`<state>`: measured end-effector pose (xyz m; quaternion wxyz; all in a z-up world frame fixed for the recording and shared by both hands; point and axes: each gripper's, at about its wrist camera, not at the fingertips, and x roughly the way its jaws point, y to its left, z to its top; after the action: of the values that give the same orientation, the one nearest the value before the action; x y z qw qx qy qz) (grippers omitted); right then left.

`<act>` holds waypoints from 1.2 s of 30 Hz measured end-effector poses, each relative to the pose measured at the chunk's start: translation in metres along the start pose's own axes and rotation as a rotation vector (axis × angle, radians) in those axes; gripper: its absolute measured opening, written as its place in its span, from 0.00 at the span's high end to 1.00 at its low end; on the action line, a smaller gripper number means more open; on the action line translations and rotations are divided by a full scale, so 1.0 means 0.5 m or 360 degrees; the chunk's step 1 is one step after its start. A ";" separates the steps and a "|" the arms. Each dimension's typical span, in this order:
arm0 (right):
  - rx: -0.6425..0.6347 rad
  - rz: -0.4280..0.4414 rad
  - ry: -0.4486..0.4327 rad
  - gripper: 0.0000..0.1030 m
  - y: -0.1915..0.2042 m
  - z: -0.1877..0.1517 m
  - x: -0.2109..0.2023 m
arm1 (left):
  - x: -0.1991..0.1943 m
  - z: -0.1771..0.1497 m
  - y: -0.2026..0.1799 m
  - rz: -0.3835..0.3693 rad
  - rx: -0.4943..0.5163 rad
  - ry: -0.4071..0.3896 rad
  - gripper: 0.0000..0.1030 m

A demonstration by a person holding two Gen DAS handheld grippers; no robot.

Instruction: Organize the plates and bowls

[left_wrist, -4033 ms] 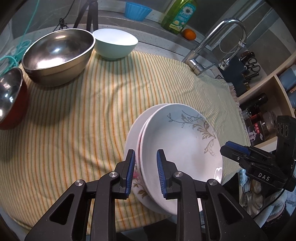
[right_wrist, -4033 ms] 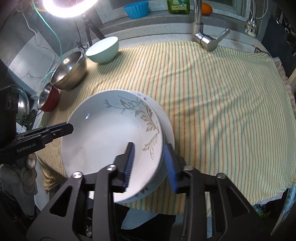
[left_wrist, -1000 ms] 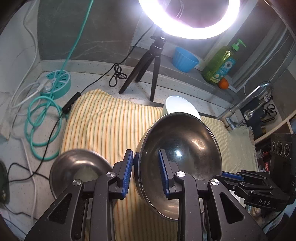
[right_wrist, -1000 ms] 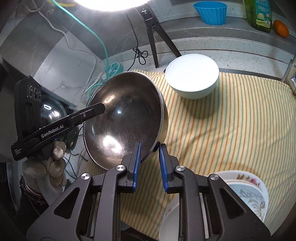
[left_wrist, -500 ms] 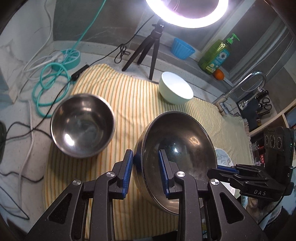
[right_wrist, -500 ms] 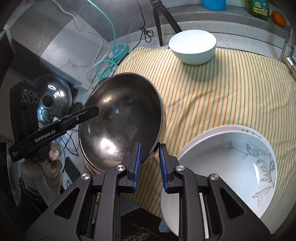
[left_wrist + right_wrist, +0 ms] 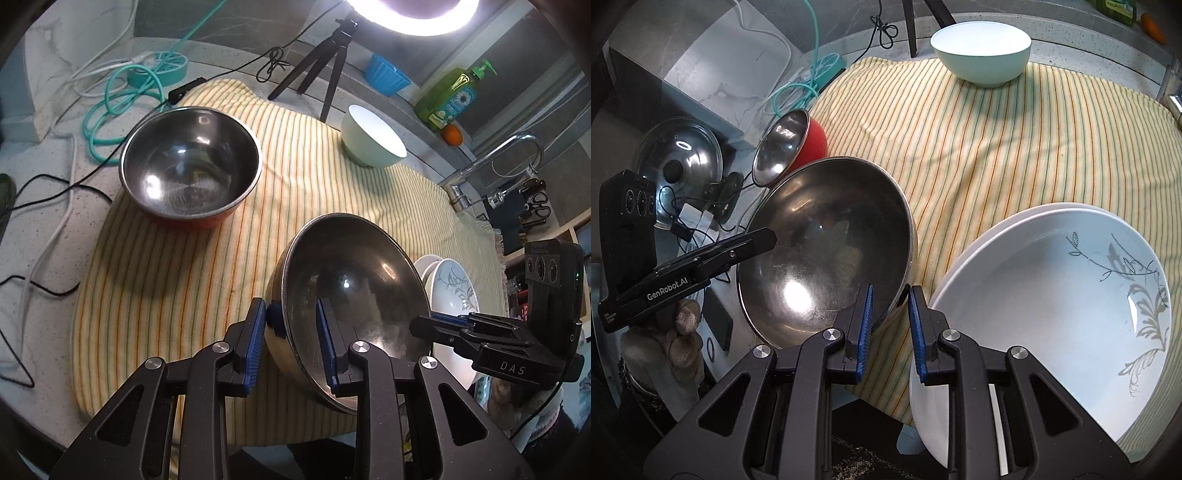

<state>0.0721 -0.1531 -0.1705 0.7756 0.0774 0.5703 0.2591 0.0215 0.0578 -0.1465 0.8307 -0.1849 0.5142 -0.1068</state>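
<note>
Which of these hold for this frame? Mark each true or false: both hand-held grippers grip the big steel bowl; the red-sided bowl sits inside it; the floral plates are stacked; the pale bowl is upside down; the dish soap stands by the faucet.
1. Both the left hand-held gripper and the right hand-held gripper grip the rim of the large steel bowl. True.
2. The red-sided bowl sits inside it. False: it stands apart on the striped cloth.
3. The floral plates are stacked. True.
4. The pale bowl is upside down. False: its opening faces up.
5. The dish soap stands on the ledge near the faucet. True.
</note>
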 end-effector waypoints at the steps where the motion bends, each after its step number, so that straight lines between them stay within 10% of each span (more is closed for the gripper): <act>1: -0.0006 -0.0003 0.0001 0.80 0.000 -0.002 0.001 | -0.001 -0.003 0.001 -0.0001 -0.0004 0.0000 0.75; 18: -0.0057 -0.0010 -0.0009 0.78 0.022 -0.003 0.006 | -0.004 -0.019 0.015 0.0021 -0.0016 0.0007 0.75; 30: -0.0083 -0.0024 -0.0110 0.57 0.033 0.019 -0.031 | -0.039 -0.006 0.037 0.0042 -0.0072 -0.0086 0.74; 36: -0.0081 -0.0007 -0.0165 0.40 0.039 0.043 -0.042 | -0.057 0.000 0.055 0.0079 -0.0136 -0.0151 0.52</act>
<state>0.0811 -0.1432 -0.1375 0.8064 0.0696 0.5229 0.2674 0.0086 0.0931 -0.1346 0.8479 -0.2122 0.4827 -0.0552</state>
